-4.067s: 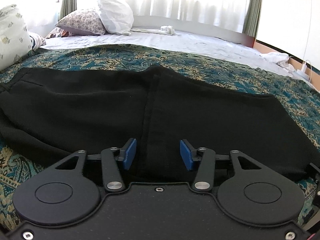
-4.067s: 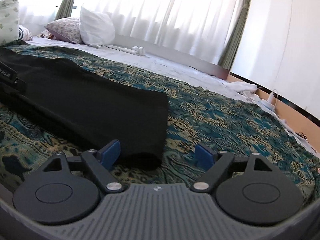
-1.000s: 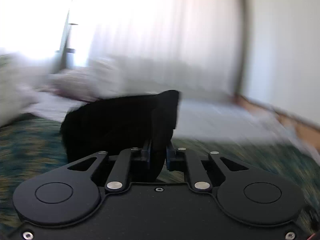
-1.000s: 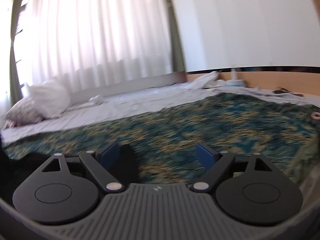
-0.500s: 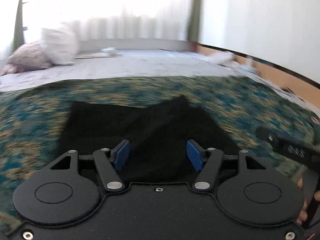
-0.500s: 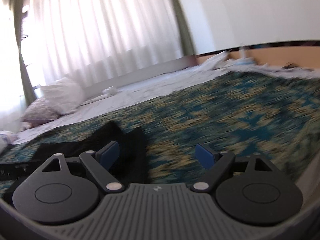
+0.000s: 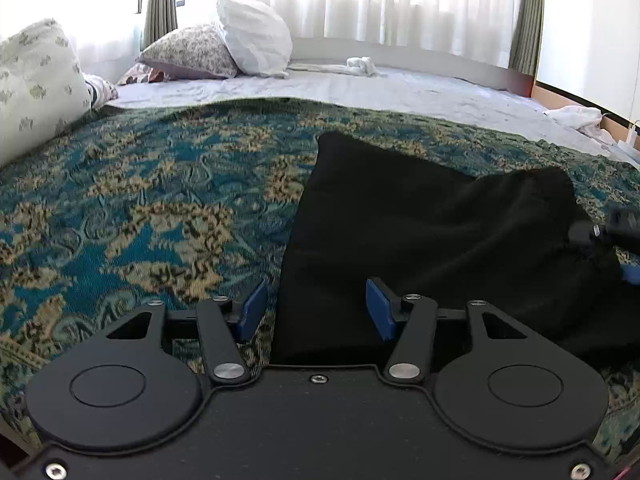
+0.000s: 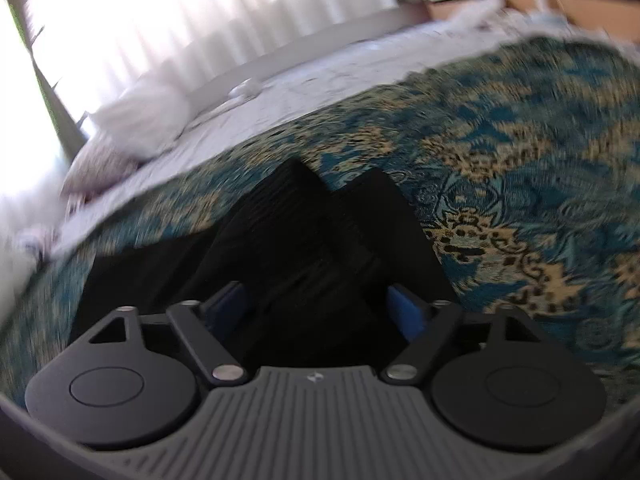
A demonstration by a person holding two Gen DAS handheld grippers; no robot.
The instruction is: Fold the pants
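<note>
The black pants point(image 7: 432, 236) lie folded into a short bundle on the blue-and-gold bedspread point(image 7: 140, 208). My left gripper point(image 7: 316, 312) is open, low over the bundle's near left corner, its blue pads apart. The right gripper shows at the right edge of this view point(image 7: 616, 232), at the bundle's far right side. In the right wrist view, which is blurred, the pants point(image 8: 320, 240) lie with two raised corners. My right gripper point(image 8: 316, 312) is open just above the cloth, holding nothing.
Pillows point(image 7: 252, 36) and a patterned cushion point(image 7: 36, 80) sit at the head of the bed on a white sheet point(image 7: 360, 88). A small white cloth point(image 7: 360, 65) lies near the headboard. Curtains and a wall stand behind. The bedspread point(image 8: 520, 168) stretches out to the right.
My left gripper carried the pants up and over, then opened and let them go on the bed. It has shifted left. My right gripper has swung down over the bundle.
</note>
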